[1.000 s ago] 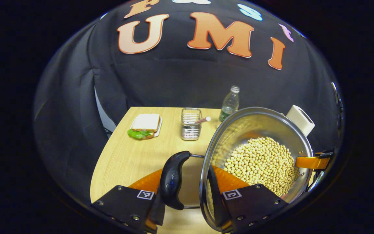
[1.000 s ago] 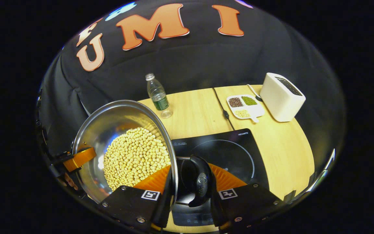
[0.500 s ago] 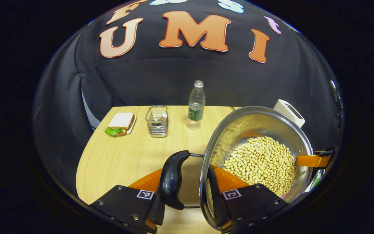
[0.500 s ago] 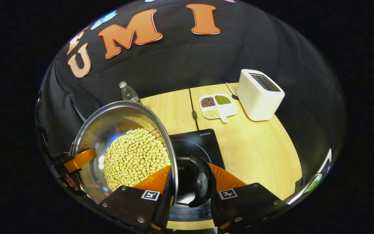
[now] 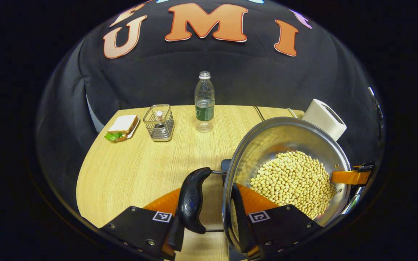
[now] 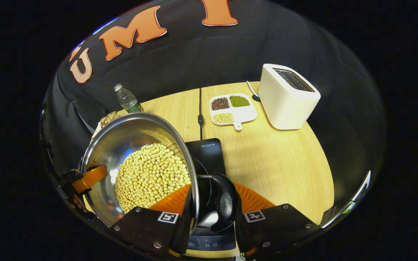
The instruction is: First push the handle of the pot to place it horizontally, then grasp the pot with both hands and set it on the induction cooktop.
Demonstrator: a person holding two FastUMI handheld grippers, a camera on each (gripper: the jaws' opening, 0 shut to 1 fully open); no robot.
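Right, pot (image 5: pixel 292 174) full of beans (image 6: pixel 151 177) sits airborne over the induction cooktop (image 6: pixel 205 156), tilted in both views; our left tongs (image 5: pixel 209 217) clamp one side handle (image 5: pixel 191 199) and rim, right tongs (image 6: pixel 210 214) likewise; risk: uneven lowering spills beans across the desk (image 6: pixel 278 163), or the rim slips out.
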